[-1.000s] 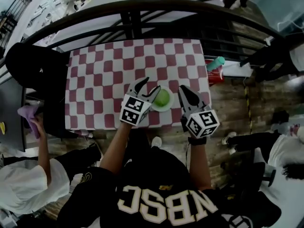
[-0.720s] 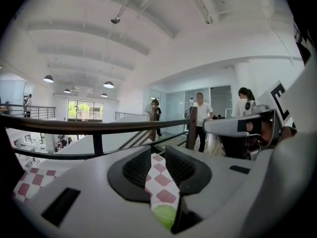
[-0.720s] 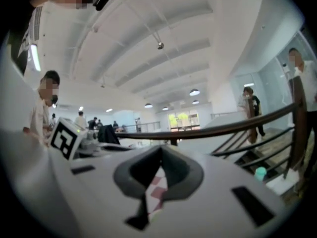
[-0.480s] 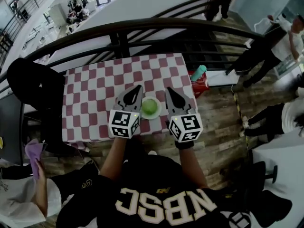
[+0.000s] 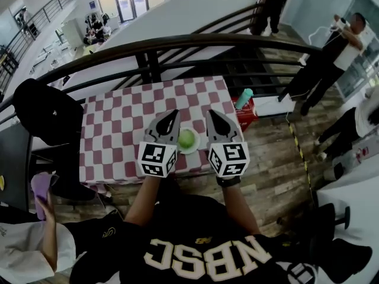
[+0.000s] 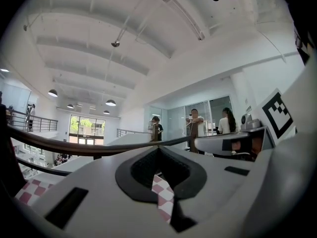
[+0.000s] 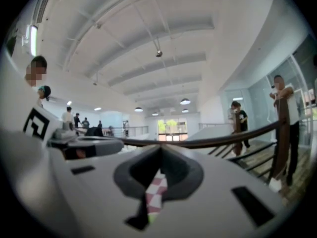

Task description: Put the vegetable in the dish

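A round green vegetable [image 5: 187, 138] lies in a small white dish [image 5: 196, 147] near the front edge of the table with the red-and-white checked cloth [image 5: 118, 129]. My left gripper [image 5: 176, 112] is raised above the table just left of the dish, shut and holding nothing. My right gripper [image 5: 209, 112] is raised just right of the dish, also shut and holding nothing. In the left gripper view the left gripper [image 6: 158, 148] points level toward a railing, with a sliver of checked cloth [image 6: 164, 196] showing below its closed jaws. The right gripper [image 7: 160, 148] looks the same in the right gripper view.
A dark curved railing [image 5: 177, 43] runs behind the table. A black-draped chair [image 5: 44, 114] stands at the table's left. A teal bottle [image 5: 244, 97] sits on a red box right of the table. A person with a purple cloth [image 5: 40, 188] is at lower left; others stand at far right.
Both grippers have risen above the table on either side of the dish. The left jaws, open a second ago, are shut now. The vegetable stays in the dish.
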A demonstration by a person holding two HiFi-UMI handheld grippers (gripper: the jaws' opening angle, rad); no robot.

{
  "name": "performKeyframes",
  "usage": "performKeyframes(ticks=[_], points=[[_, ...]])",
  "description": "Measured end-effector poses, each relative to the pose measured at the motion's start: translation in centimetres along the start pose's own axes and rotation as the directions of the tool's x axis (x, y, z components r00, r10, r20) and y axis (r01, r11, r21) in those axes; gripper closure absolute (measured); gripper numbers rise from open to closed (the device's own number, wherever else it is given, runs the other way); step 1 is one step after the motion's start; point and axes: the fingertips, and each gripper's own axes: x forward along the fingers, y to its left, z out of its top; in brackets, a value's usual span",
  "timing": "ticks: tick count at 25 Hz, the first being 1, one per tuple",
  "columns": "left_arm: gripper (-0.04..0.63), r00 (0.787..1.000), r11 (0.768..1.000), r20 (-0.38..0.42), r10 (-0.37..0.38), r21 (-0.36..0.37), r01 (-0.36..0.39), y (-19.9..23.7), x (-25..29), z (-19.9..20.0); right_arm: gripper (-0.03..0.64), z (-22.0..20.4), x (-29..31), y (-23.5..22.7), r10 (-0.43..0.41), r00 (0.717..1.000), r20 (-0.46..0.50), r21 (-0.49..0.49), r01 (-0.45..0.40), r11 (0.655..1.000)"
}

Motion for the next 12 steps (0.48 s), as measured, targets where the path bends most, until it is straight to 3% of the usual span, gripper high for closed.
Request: performKeyframes(ticks=[12], points=[[0.577,0.999,1.000,0.041,0.012,-0.010,-0.012,-0.5,-0.9,1.3,0.601,0.4,-0.6,0.1,-0.005,1.000,0.011,0.004,0.005,1.000]])
